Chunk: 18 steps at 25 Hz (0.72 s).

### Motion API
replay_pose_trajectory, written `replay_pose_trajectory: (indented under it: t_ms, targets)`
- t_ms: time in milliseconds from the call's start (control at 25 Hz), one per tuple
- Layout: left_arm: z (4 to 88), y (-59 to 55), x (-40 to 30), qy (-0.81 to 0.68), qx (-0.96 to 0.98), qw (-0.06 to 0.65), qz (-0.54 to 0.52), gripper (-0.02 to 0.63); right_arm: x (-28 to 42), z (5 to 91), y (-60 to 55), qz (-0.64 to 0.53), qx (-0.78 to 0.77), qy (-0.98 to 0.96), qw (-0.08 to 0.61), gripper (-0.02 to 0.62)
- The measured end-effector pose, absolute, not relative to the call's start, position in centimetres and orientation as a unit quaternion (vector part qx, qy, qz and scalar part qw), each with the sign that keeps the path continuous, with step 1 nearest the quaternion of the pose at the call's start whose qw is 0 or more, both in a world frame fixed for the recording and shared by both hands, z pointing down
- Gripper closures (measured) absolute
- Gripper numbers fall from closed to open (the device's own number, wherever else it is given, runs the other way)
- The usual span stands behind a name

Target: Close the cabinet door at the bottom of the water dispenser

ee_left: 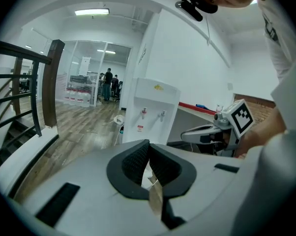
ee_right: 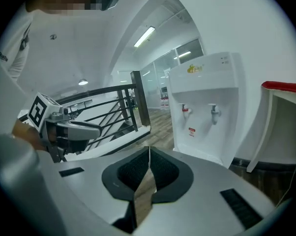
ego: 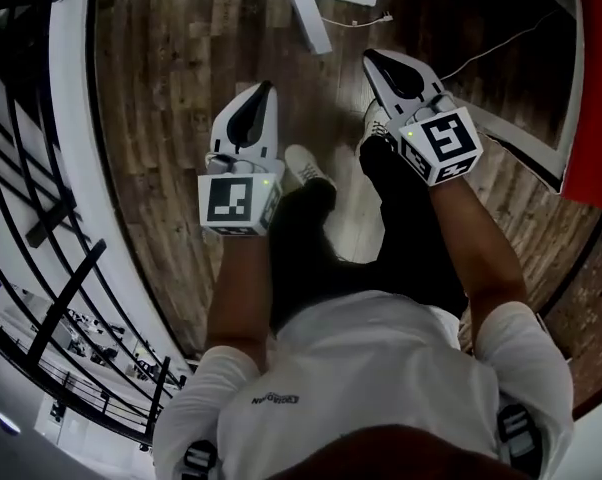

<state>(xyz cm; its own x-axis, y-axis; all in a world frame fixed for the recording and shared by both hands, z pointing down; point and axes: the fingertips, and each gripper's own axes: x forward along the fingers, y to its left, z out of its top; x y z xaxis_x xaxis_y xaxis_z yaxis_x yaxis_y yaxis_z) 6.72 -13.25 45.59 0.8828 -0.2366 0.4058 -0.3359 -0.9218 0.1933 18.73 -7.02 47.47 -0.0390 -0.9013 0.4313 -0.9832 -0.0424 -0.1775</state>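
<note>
The white water dispenser (ee_left: 153, 113) with two taps stands ahead on the wood floor; it is also in the right gripper view (ee_right: 207, 102). Both gripper bodies hide its lower cabinet there. In the head view a narrow white panel (ego: 307, 13) juts out from the white body at the top edge; I cannot tell whether it is the cabinet door. My left gripper (ego: 259, 96) and right gripper (ego: 373, 60) hang side by side over the person's shoes, short of the dispenser. Both sets of jaws are shut with nothing between them, left gripper (ee_left: 148, 144), right gripper (ee_right: 149, 149).
A black stair railing (ego: 43, 203) on a white curb runs along the left. A red-topped white counter (ee_right: 285, 112) stands to the right of the dispenser. A thin cable (ego: 501, 48) lies on the floor. People stand far off behind glass walls (ee_left: 108, 82).
</note>
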Motion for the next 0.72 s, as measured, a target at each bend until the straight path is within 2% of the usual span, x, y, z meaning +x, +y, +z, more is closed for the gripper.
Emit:
replay_pose_trajectory:
  t_ms: [720]
  targets:
    - [61.6, -17.4, 9.4, -0.185, 0.959, 0.118, 0.179, 0.611, 18.9, 61.1, -9.4, 0.218, 0.669, -0.707, 0.077, 0.572]
